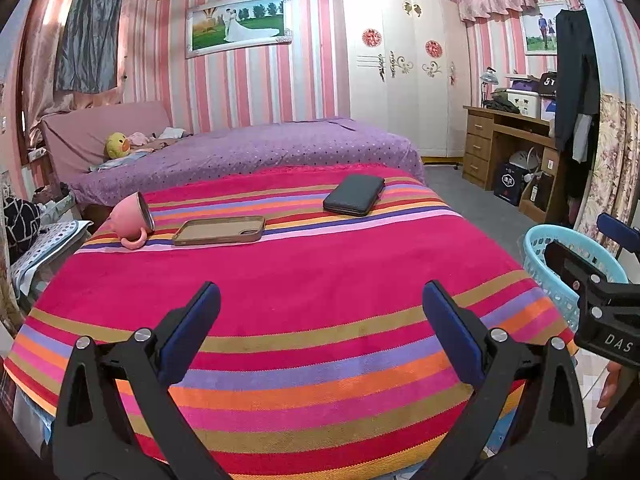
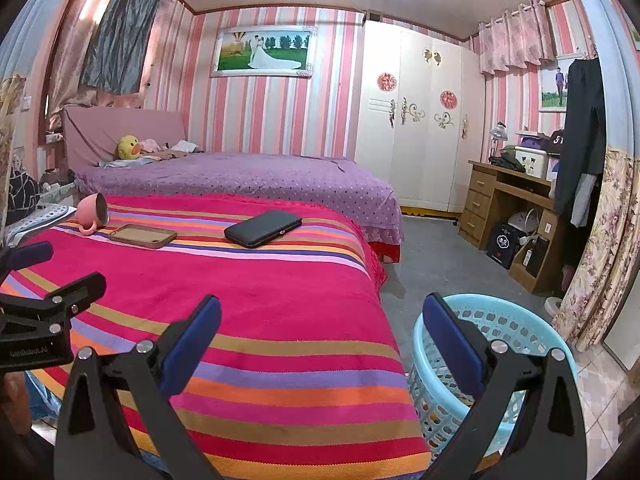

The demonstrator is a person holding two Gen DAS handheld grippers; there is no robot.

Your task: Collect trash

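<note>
My left gripper (image 1: 322,304) is open and empty, hovering over the near part of a striped pink blanket (image 1: 320,264). My right gripper (image 2: 322,320) is also open and empty, above the blanket's right edge and the rim of a light blue plastic basket (image 2: 520,332) on the floor. At the far end of the blanket lie a pink mug (image 1: 132,220) on its side, a brown phone case (image 1: 219,230) and a black wallet-like case (image 1: 354,194). The basket (image 1: 560,272) shows at the right of the left wrist view, behind the right gripper (image 1: 576,236).
A purple bed (image 2: 240,180) with a yellow duck toy (image 2: 128,147) lies beyond the blanket. A white wardrobe (image 2: 416,128) and a wooden desk (image 2: 504,200) stand at the back right. Grey floor (image 2: 432,256) runs between bed and desk. Floral curtains (image 2: 600,248) hang right.
</note>
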